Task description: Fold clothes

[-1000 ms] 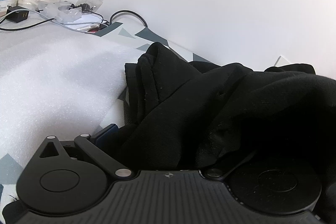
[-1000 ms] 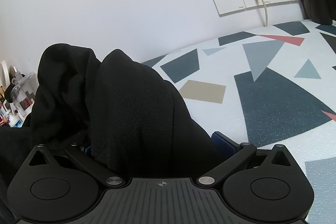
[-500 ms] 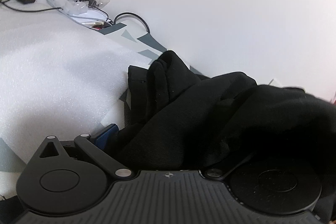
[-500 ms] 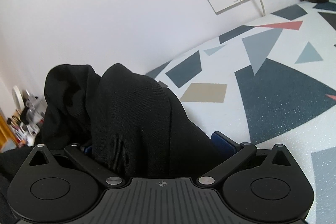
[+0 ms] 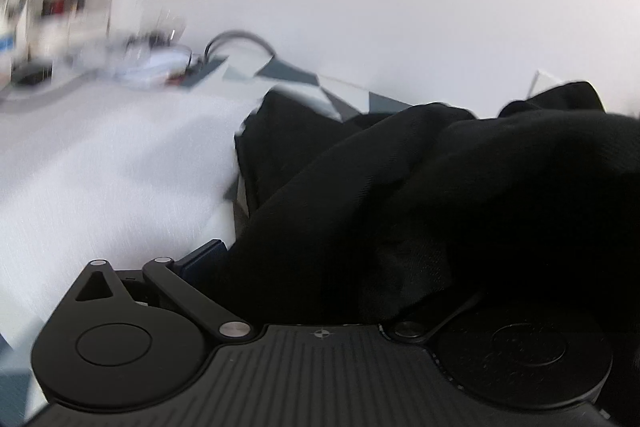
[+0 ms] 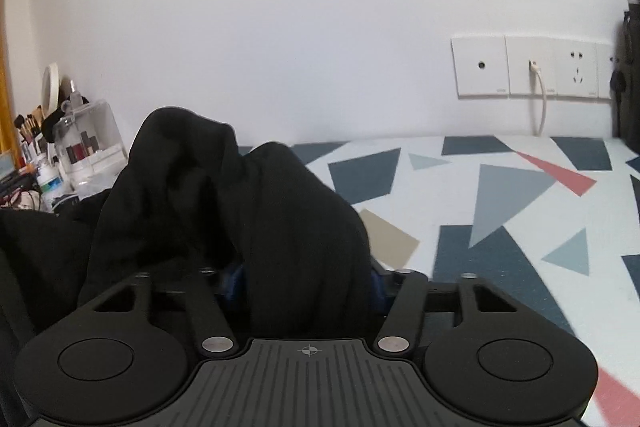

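While each claw, left (image 5: 320,259) and right (image 6: 306,279), pinches a bunch of the black garment (image 6: 256,219), both should lift level to keep its edge taut over the desk (image 6: 520,207).

Your left gripper (image 5: 320,267) has a matt black plastic body, ribbed down the middle, with small bright metal pivot pins; the black garment (image 5: 440,195) bunched in it is soft matt cloth with a fine twill weave; the white sheet (image 5: 112,155) beside it looks like finely grained foam, dull and slightly rough; your right gripper (image 6: 308,279) shows the same matt plastic and shiny pins, with blue pads at the fingers; the bench (image 6: 500,211) carries a smooth, lightly speckled printed cover; the wall sockets (image 6: 532,67) are glossy white plastic; the organiser box (image 6: 90,147) is clear glossy plastic
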{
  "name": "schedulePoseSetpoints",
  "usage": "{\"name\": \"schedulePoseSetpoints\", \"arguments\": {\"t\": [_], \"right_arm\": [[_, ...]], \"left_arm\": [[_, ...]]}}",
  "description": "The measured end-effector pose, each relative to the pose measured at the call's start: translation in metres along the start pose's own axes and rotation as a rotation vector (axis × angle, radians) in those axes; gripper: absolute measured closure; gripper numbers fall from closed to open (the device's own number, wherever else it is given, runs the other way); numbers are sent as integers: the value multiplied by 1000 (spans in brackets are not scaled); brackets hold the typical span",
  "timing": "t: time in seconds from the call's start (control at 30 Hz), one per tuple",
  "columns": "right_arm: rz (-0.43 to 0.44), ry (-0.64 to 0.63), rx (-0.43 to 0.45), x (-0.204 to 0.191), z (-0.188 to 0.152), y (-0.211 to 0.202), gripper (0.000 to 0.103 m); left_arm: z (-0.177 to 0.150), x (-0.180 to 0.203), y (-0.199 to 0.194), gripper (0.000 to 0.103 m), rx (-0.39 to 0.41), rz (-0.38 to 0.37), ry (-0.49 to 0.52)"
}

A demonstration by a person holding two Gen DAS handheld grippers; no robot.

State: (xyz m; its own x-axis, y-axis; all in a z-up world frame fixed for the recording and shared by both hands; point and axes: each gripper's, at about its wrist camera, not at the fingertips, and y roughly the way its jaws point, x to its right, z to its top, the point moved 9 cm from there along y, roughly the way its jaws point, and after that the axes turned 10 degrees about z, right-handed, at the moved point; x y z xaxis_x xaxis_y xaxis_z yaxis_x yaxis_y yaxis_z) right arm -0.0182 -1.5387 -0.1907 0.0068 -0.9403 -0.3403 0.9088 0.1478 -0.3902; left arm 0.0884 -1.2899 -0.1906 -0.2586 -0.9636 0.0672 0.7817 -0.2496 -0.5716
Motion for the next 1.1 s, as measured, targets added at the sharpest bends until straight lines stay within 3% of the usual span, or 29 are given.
{"name": "schedulePoseSetpoints", "arguments": {"t": [0.07, 0.17, 0.3, 0.37, 0.5, 0.57, 0.67, 0.73, 0.8, 0.87, 1.03, 1.1], "right_arm": [[-1, 36, 11, 13, 6, -5, 68], [-54, 74, 46, 38, 13, -20, 71], [-170, 116, 96, 82, 21, -48, 74], [-245, 159, 113, 111, 21, -61, 73], [-449, 186, 106, 155, 11, -89, 47], [-476, 162, 135, 151, 8, -110, 37], [-401, 131, 159, 125, 5, -132, 31], [-287, 97, 146, 98, 1, -136, 22], [-189, 62, 151, 67, 0, -136, 6], [-109, 39, 144, 43, 3, -124, 2], [-73, 38, 61, 25, -5, -78, 3], [-68, 55, 16, 29, -16, -66, 22]], "left_arm": [[9, 11, -12, 12, 66, 17, 113], [25, 30, -39, 19, 159, -37, 234], [41, 46, -63, 19, 184, -145, 266], [36, 51, -65, 18, 154, -178, 286], [3, 60, -51, 11, 40, -225, 350], [-13, 62, -46, 7, 14, -230, 372], [-28, 66, -46, 5, 3, -241, 381], [-31, 70, -43, 4, 0, -243, 388], [-30, 75, -41, 4, 8, -233, 409], [-31, 80, -46, 8, 25, -222, 440], [-38, 85, -64, 23, 55, -205, 519], [-45, 81, -68, 26, 58, -189, 538]]}}
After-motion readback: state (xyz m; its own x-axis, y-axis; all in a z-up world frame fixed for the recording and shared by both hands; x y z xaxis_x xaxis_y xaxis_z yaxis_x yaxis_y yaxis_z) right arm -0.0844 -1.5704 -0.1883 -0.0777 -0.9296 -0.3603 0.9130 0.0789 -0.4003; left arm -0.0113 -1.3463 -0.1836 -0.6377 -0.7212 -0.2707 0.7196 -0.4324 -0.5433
